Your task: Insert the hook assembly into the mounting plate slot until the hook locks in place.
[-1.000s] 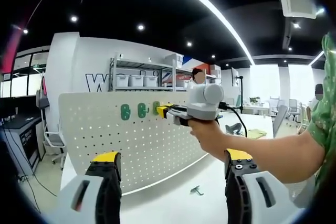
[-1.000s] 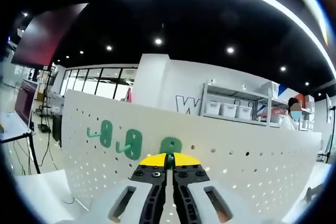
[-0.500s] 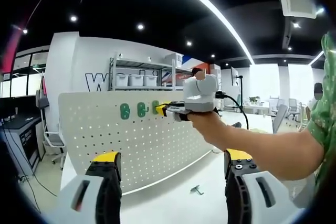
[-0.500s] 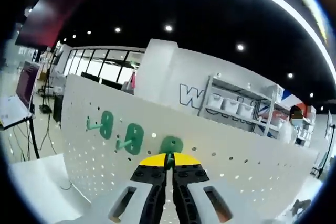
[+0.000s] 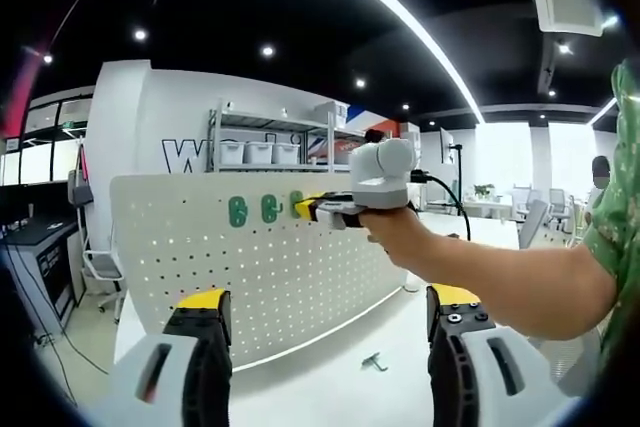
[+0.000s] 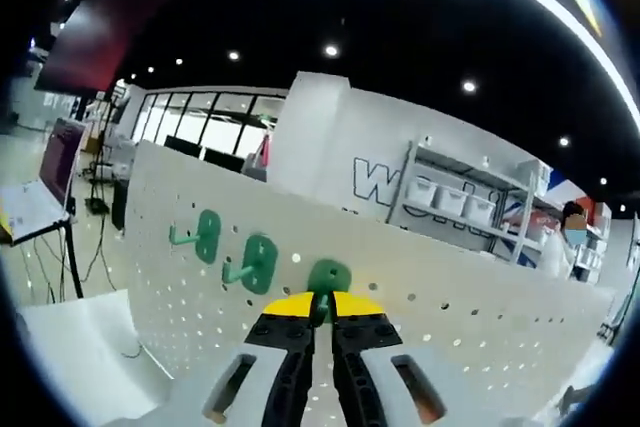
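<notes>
In the left gripper view, the right gripper (image 5: 318, 210) has levelled out again at the pegboard (image 5: 300, 277), its tip at the third green hook (image 5: 298, 205). The left gripper (image 5: 325, 347) hangs back, jaws wide apart and empty. In the right gripper view, the board has rolled level; the jaws are clamped together on the hook (image 6: 327, 279), which sits against the board beside 2 mounted hooks (image 6: 232, 252). Seating looks close, locking unconfirmed.
</notes>
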